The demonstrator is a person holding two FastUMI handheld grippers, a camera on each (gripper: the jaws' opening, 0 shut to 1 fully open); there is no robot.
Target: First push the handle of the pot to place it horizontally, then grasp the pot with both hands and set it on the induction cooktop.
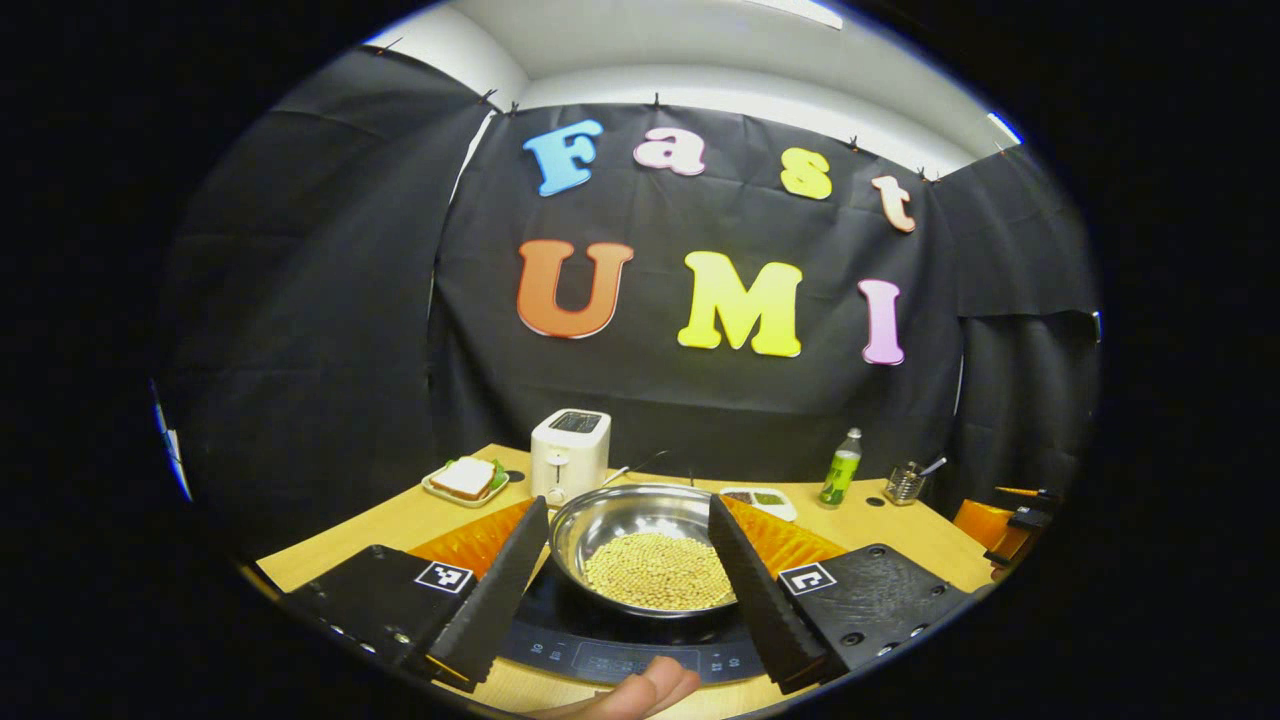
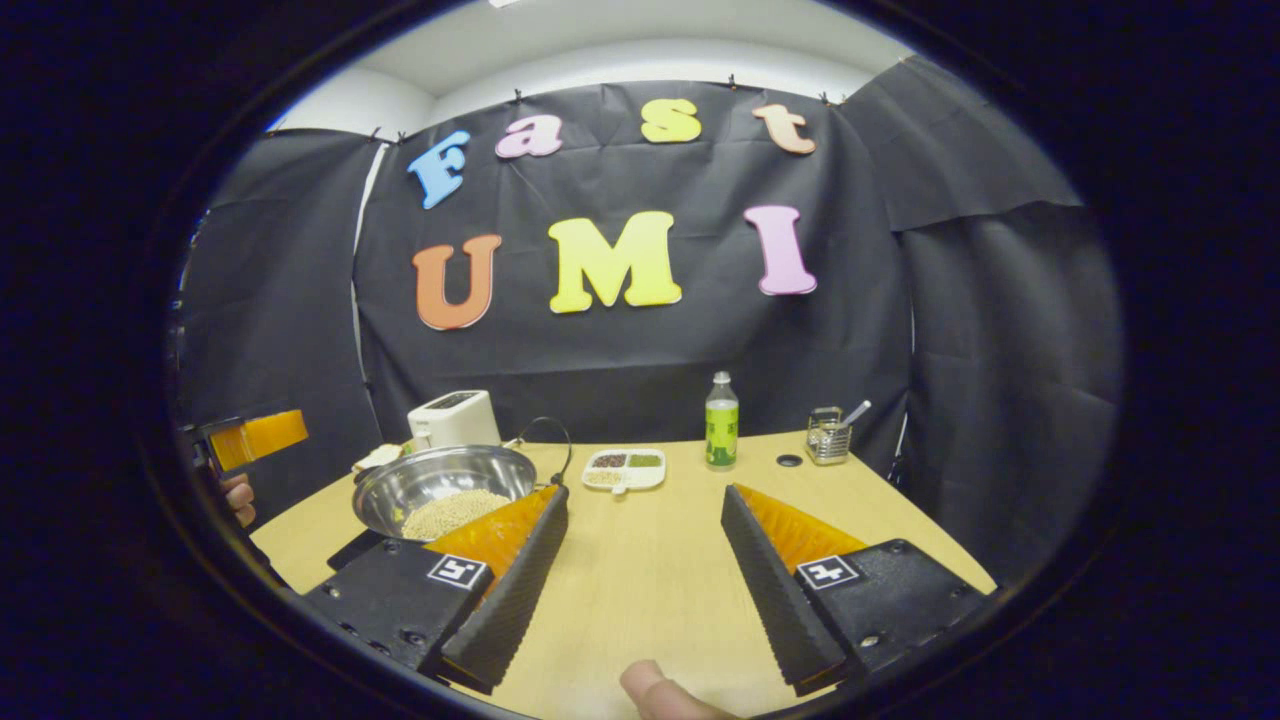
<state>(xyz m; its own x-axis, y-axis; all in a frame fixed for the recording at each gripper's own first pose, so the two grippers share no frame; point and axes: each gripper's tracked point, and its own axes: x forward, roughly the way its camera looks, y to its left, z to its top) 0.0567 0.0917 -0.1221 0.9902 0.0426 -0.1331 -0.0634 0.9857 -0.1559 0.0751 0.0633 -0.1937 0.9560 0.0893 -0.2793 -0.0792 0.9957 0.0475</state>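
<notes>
I see one pot (image 1: 640, 545), a shiny steel one with a heap of pale beans (image 1: 660, 570) in it, sitting on the single black cooktop (image 1: 600, 640) on the wooden table (image 1: 900, 530). My left gripper (image 1: 628, 575) is spread wide, one finger on each side of the pot, and I cannot tell whether either finger touches the rim. My right gripper (image 2: 645, 565) is spread too, pinching nothing, over bare table to the right of the pot; in the right gripper view the pot (image 2: 445, 490) lies just behind its left finger, with a thin dark wire handle (image 2: 550, 440) arching up at the pot's right side. Behind the pot stands one white toaster (image 1: 570, 455), and left of that one dish with a sandwich (image 1: 466, 478). To the right of the pot I count one white divided tray (image 2: 625, 468), one green bottle (image 2: 721, 420), and one small metal holder (image 2: 828, 435) with a utensil in it. A fingertip (image 1: 640, 690) shows at the bottom edge of each view.
</notes>
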